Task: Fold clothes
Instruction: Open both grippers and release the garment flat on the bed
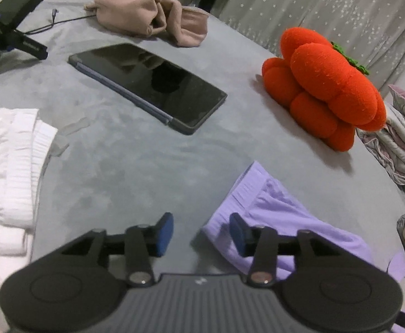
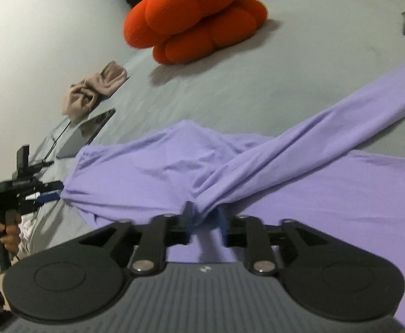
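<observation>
Lilac garment [image 2: 257, 166] on plain grey bedsheet [image 1: 147, 166]; orange-red plush pumpkin [image 1: 324, 88] with green top at two o'clock; glossy black tablet [image 1: 149, 86] at twelve; beige cloth [image 1: 152, 16]; ribbed white garment [image 1: 5, 172] at nine

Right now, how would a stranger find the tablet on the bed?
Start at the big orange pumpkin cushion on the grey bed. Beside it, below the beige crumpled garment, lies the tablet. It alone is flat, black and glossy.
</observation>
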Tool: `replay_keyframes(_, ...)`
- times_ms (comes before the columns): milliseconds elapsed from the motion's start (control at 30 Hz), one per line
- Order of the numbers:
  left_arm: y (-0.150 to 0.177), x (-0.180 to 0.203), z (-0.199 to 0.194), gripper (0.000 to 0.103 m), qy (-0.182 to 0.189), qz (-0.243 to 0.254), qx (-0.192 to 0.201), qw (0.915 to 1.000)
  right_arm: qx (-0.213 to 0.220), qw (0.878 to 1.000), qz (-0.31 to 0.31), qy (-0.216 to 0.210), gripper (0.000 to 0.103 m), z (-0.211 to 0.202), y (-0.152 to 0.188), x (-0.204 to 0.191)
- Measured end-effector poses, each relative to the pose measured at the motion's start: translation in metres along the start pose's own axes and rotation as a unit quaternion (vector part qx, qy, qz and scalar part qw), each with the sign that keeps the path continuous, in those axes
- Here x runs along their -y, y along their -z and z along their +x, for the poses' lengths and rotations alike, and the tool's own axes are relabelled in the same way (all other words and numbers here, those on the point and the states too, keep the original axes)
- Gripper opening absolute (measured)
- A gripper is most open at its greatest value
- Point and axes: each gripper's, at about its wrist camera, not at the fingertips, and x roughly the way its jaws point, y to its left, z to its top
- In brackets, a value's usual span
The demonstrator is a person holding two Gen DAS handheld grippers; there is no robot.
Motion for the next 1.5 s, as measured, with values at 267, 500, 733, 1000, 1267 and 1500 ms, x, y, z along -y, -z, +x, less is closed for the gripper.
replay_keyframes(267,0.003,0.03,-0.014,0.064,-0.001,0.031,0.011,0.9995,0.016,0.999,0.038,0.03,0.037,-0.022,-0.011,0.018)
replay_keyframes(500,0.012,0.063,-0.022,0.066,0.012,0.078,0.017,0.9968,0.005,0.997,0.051,0.055,0.037,-0.035,-0.016,0.031)
replay_keyframes(733,0.023,0.098,-0.018,0.066,0.046,0.113,-0.001,0.9925,-0.003,0.995,0.068,0.071,0.039,-0.042,-0.015,0.051)
replay_keyframes(1000,0.043,0.144,-0.007,0.068,0.065,0.162,-0.026,0.9843,0.004,0.992,0.091,0.081,0.041,-0.054,-0.018,0.073)
replay_keyframes(1267,0.065,0.189,0.007,0.076,0.083,0.206,-0.053,0.9735,0.013,0.989,0.115,0.09,0.045,-0.064,-0.018,0.095)
replay_keyframes(1500,0.082,0.227,0.019,0.076,0.101,0.23,-0.064,0.9658,0.016,0.989,0.121,0.087,0.047,-0.069,-0.02,0.109)
